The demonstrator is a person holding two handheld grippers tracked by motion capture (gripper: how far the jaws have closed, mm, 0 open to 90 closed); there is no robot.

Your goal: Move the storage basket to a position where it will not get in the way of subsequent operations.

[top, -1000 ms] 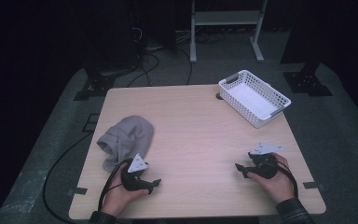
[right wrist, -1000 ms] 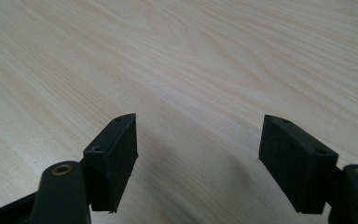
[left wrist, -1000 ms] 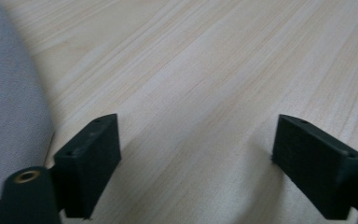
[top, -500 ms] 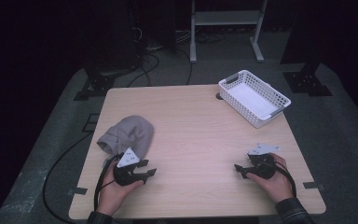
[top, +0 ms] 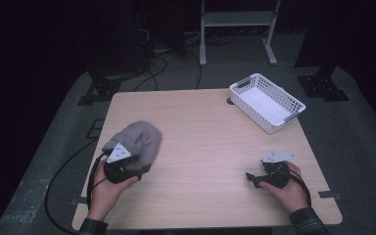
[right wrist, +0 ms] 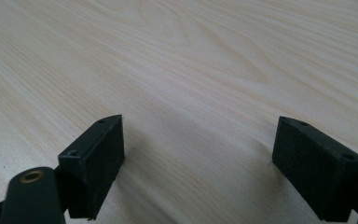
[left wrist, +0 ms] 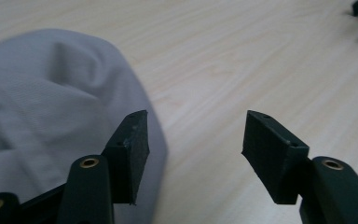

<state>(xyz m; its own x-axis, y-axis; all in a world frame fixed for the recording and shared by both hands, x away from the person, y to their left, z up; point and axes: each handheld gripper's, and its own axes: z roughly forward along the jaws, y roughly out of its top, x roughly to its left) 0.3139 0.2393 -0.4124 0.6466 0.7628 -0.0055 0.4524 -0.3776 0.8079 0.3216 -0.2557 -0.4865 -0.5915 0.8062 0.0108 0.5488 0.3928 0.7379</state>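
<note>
My left gripper (top: 123, 166) sits at the near left of the table (top: 200, 147), right at the near edge of the grey cloth (top: 136, 139), with its grey three-cornered plate lying over the cloth's rim in the high view. In the left gripper view its jaws stand apart and have just been opening a little; one fingertip (left wrist: 133, 144) hovers over the hem of the grey cloth (left wrist: 51, 107), the other over bare wood, and I see nothing pinched between them. Whether that one pad actually touches the fabric I cannot tell. The cloth itself is a soft, rumpled heap lying on the left half of the table, well apart from everything else.

My right gripper (top: 260, 178) rests low at the near right of the table, pointing towards the middle. In the right gripper view its jaws are spread wide and have just been opening further, with plain wood grain between the pads (right wrist: 98, 158) and no object in the gap. The two grippers are well apart from each other, with open tabletop between them.

Farther out, a white basket (top: 267, 103) stands at the far right corner of the table, turned at an angle to its edges. Cables trail from both grippers; the left one loops off the table's near left side.
</note>
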